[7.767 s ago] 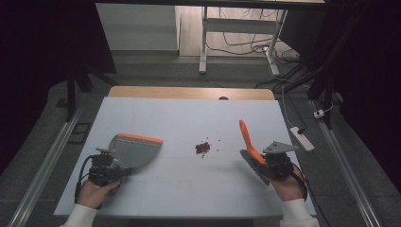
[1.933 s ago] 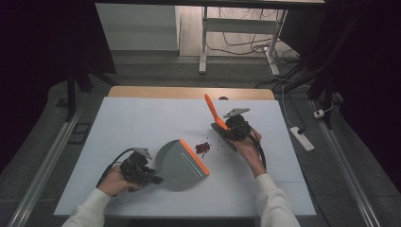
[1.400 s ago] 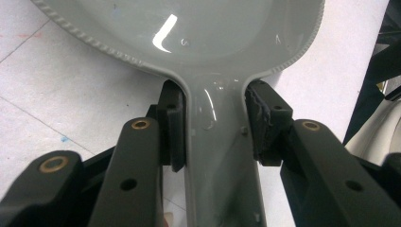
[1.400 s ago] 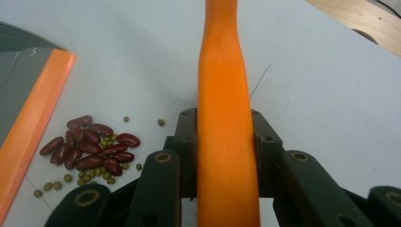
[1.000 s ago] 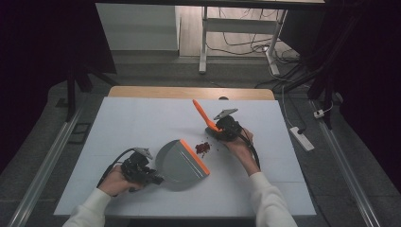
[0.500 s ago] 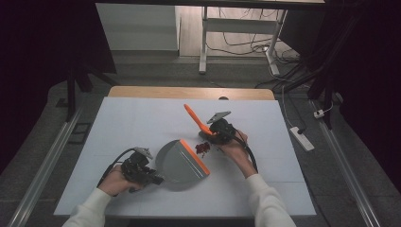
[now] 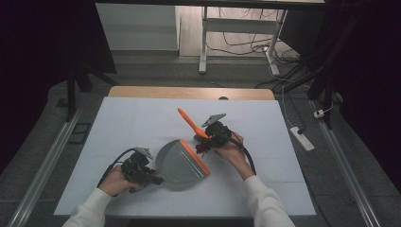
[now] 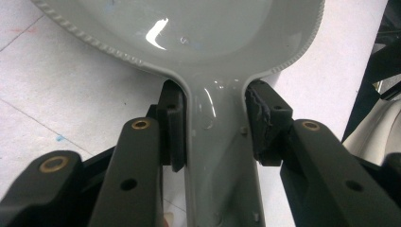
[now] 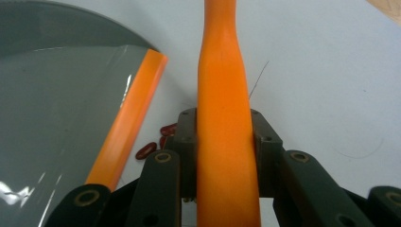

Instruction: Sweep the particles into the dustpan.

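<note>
Left tool point(image 7: 150, 178) clamping the grey dustpan point(image 7: 182, 160) handle, pinning its orange lip flat on the surface; right tool point(image 7: 204, 142) gripping the orange brush point(image 7: 190, 124), angling toward red bits point(image 7: 202, 149) beside the lip.

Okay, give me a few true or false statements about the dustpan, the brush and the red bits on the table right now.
1. The left gripper is shut on the grey dustpan's handle. True.
2. The right gripper hangs open. False: it is shut on the orange brush handle.
3. The dark red bits lie inside the pan. False: they lie on the white table by its orange lip.
4. The pan's orange lip faces the red bits. True.
</note>
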`<state>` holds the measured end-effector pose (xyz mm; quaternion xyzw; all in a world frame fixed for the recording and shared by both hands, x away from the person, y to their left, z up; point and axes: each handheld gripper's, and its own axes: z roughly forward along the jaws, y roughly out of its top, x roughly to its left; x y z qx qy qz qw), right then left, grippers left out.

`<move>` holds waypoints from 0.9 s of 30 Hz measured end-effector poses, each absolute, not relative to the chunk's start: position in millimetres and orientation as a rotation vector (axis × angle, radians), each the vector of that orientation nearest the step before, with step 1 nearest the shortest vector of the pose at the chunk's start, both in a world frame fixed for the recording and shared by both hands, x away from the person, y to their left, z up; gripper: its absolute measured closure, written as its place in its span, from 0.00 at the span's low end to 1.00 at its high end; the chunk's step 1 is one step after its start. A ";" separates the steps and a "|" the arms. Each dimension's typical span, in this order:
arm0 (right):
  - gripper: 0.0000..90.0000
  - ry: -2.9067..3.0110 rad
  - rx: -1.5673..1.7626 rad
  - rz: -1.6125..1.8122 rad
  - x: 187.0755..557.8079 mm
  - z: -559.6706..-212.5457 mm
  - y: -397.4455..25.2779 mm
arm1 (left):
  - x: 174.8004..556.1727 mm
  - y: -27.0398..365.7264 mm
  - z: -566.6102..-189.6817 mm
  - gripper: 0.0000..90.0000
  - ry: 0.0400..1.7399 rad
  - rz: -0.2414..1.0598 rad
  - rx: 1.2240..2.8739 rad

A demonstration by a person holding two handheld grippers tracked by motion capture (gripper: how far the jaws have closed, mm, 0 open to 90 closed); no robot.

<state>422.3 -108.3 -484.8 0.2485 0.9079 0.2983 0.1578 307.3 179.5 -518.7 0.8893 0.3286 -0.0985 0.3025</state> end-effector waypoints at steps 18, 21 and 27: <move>0.78 2.651 0.649 0.909 405.6 -486.5 -89.2 | 307.8 179.1 -519.5 0.68 0.878 -0.271 2.357; 0.78 2.655 0.643 0.920 402.4 -486.6 -85.7 | 308.0 178.8 -519.7 0.68 0.882 -0.273 2.359; 0.78 2.675 0.645 0.982 399.7 -485.7 -83.2 | 307.9 178.8 -519.7 0.68 0.881 -0.271 2.360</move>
